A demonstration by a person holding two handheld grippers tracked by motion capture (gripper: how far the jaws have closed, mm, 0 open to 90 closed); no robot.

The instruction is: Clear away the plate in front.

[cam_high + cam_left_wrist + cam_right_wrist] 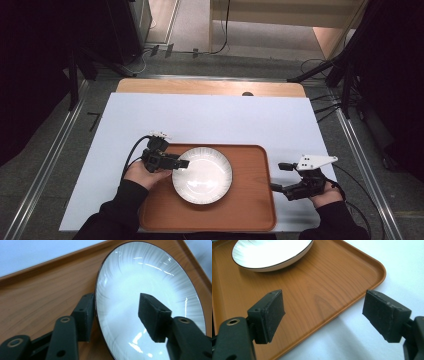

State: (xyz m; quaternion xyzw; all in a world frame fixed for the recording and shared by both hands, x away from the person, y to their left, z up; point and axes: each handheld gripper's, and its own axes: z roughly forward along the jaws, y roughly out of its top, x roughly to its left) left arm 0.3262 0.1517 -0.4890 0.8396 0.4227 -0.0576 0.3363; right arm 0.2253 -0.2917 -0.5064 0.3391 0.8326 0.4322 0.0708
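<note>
Two grippers under my control: my left gripper (181, 163) straddles the white plate's (202, 175) left rim, jaws spread, not pinching; the plate sits mid-tray (250, 200). My right gripper (278, 176) hovers by the tray's right edge, jaws spread.

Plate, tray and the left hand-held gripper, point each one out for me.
plate (202, 176): high view, on its white centre.
tray (250, 200): high view, on bare wood-coloured floor right of the plate.
left hand-held gripper (116, 315): left gripper view, midway between its tips, astride the plate's rim.
</note>
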